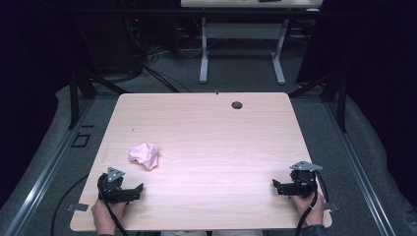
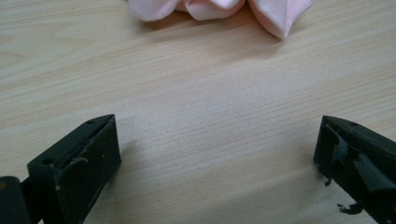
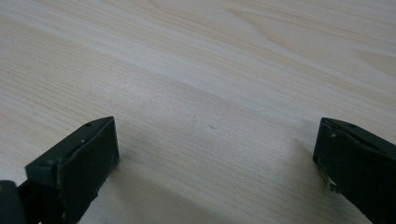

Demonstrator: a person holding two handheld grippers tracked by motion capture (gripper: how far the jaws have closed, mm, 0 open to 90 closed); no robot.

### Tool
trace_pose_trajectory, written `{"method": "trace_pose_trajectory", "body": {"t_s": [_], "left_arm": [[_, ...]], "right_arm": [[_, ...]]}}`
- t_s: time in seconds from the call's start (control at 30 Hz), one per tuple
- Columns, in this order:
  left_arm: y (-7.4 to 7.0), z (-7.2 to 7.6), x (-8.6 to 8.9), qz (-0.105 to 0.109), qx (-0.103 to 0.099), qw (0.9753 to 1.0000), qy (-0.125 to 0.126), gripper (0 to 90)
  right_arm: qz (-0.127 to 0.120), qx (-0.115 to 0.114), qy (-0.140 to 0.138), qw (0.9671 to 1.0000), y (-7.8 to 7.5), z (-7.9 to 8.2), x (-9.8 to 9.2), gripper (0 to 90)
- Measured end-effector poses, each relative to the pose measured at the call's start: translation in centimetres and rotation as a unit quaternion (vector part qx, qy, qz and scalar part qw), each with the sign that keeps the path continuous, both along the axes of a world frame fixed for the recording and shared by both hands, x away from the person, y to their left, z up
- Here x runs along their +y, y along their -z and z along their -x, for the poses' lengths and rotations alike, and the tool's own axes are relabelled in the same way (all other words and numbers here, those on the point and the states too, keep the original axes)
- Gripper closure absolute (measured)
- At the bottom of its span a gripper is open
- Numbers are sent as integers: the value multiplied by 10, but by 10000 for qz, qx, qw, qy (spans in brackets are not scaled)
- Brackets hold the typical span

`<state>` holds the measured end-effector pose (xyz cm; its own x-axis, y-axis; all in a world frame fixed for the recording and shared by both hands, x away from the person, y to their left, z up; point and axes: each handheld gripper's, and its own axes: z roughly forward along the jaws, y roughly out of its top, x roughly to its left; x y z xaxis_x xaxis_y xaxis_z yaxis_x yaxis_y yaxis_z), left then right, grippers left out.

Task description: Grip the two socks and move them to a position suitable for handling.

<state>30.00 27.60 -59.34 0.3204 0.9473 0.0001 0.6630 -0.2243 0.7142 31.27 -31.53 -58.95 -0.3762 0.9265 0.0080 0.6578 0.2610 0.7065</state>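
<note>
Down on the counter (image 1: 206,128) lies a pink cloth (image 1: 144,156), all crumpled up, on the left side toward the near edge. Just beside it, nearer the person, sits the left gripper (image 1: 136,191), its fingers (image 2: 74,168) spread wide with nothing between them. Far off by the right edge sits the right gripper (image 1: 276,186), its fingers (image 3: 74,168) wide too, holding nothing.

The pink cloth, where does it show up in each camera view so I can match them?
High view: the crumpled pink cloth lies left of centre on the table, just beyond the left gripper.
Left gripper view: the cloth sits at the top edge, ahead of the open jaws.
Right gripper view: not in it.
Shared landmark: the light wood-grain tabletop.
</note>
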Motion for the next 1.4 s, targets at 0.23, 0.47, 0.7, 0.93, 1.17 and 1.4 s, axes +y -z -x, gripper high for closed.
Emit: {"method": "trace_pose_trajectory", "body": {"t_s": [0.23, 0.47, 0.7, 0.93, 1.17, 1.4], "left_arm": [[0, 0, 0, 1, 2, 10000, -27, 3], [0, 0, 0, -23, 21, 10000, -25, 1], [-2, 1, 2, 102, 17, 9999, -100, 2], [-16, 0, 5, 218, -76, 9997, -58, 2], [-38, -11, 3, 301, -167, 9993, 157, 1], [-60, -30, -2, 318, -228, 9986, 361, 2]], "right_arm": [[-8, -9, 25, 10000, 0, 0, 0, 0], [-8, -14, 21, 10000, 0, 0, 0, 0], [-8, -20, 29, 10000, 0, 0, 0, 0], [-12, -20, 24, 10000, 0, 0, 0, 0], [-10, -20, 29, 10000, 0, 0, 0, 0], [-13, -23, 29, 10000, 0, 0, 0, 0]]}}
